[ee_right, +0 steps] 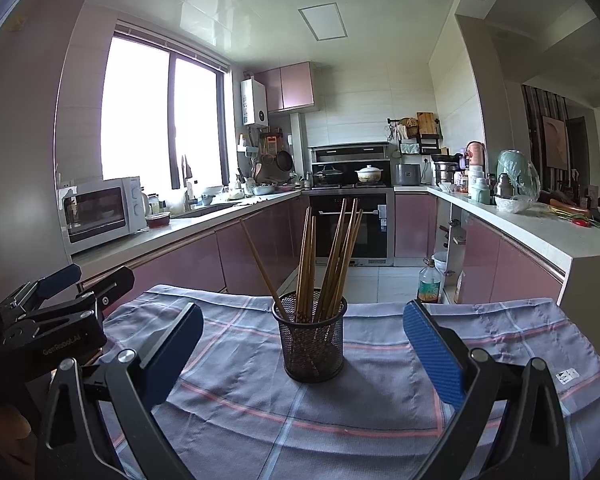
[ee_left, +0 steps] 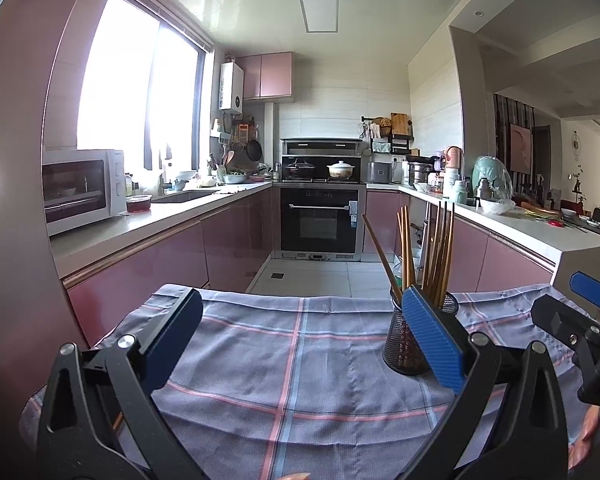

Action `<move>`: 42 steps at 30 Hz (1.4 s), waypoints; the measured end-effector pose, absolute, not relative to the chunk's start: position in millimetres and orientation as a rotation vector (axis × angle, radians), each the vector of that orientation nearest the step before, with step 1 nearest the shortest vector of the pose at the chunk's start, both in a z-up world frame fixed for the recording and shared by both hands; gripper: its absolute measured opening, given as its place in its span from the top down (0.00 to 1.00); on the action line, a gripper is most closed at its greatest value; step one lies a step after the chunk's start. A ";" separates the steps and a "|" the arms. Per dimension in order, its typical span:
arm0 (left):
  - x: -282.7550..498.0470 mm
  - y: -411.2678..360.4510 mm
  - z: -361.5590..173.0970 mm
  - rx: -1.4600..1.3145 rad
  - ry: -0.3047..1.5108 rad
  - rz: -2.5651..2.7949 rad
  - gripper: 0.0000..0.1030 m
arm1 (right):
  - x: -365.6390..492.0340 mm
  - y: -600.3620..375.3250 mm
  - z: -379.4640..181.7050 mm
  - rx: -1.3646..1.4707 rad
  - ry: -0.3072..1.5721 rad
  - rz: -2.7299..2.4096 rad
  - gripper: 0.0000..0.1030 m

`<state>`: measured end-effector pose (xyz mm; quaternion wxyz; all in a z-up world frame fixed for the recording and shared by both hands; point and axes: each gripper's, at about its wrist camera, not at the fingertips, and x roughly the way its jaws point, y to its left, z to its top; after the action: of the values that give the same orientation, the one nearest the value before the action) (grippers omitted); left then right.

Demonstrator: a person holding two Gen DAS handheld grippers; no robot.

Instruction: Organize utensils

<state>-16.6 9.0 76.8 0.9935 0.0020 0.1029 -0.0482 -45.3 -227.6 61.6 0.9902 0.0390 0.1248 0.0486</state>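
Observation:
A black mesh holder (ee_right: 313, 340) stands on a checked blue-grey cloth (ee_right: 380, 408) and holds several brown wooden chopsticks (ee_right: 332, 256) upright, fanned out. My right gripper (ee_right: 300, 340) is open and empty, its fingers wide on either side of the holder, a little in front of it. In the left wrist view the holder (ee_left: 404, 340) stands to the right, partly behind the right finger (ee_left: 432, 336), with the chopsticks (ee_left: 436, 252) rising above. My left gripper (ee_left: 300, 336) is open and empty above the cloth (ee_left: 292, 360). The right gripper (ee_left: 572, 320) shows at the right edge, the left gripper (ee_right: 60, 300) at the right wrist view's left edge.
The cloth covers a small table with its far edge (ee_right: 380, 304) close behind the holder. Beyond are pink kitchen cabinets (ee_right: 188, 264), a white microwave (ee_right: 100, 208) on the left counter, an oven (ee_right: 352, 224) at the back and a bottle (ee_right: 430, 280) on the floor.

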 end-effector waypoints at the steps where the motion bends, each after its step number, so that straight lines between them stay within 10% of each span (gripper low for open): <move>1: -16.6 8.9 76.7 0.004 0.207 -0.097 0.05 | -45.8 -227.6 61.6 0.078 0.252 0.098 0.06; 42: -12.8 4.7 68.2 0.010 0.227 -0.101 0.05 | -41.9 -233.5 58.1 0.093 0.264 0.100 0.06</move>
<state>-12.8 4.7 68.2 0.9923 0.0051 0.1131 -0.0506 -41.9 -233.5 58.1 0.9890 0.0463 0.1315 0.0498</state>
